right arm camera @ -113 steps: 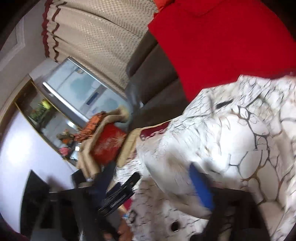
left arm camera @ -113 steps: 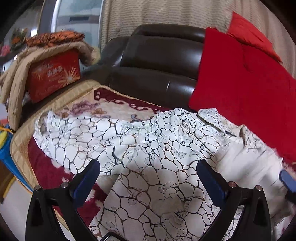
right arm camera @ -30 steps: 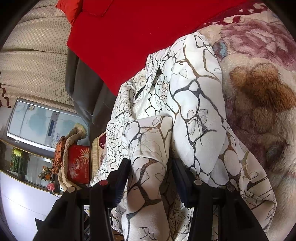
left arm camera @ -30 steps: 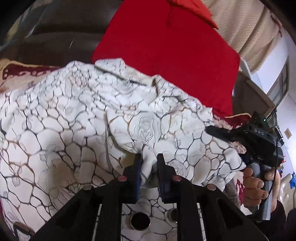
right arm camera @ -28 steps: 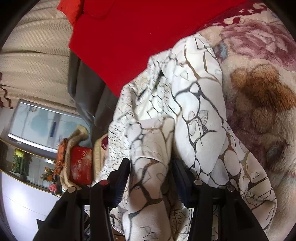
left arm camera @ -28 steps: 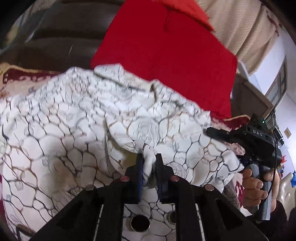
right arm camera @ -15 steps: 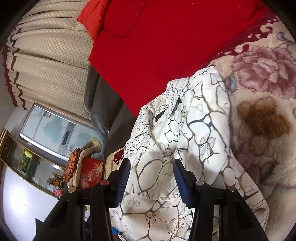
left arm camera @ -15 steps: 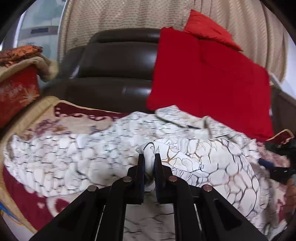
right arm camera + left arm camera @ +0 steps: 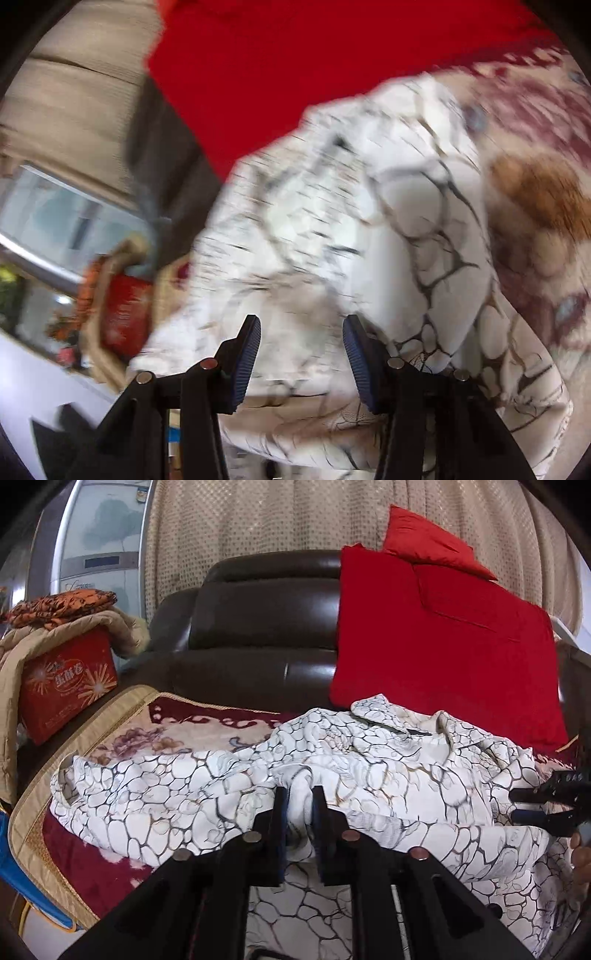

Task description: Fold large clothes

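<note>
Swung back toward the sofa, the left gripper (image 9: pixel 299 805) pinches a bunched fold of the crackle-print garment (image 9: pixel 388 786), its jaws just easing apart. Spread left to right across the floral blanket (image 9: pixel 122 746), the garment also passes between the right gripper (image 9: pixel 301 354) jaws, spread and narrowing.

The left gripper (image 9: pixel 300 805) was opening around pinched cloth as the right gripper (image 9: pixel 301 334), half-spread, was closing.
</note>
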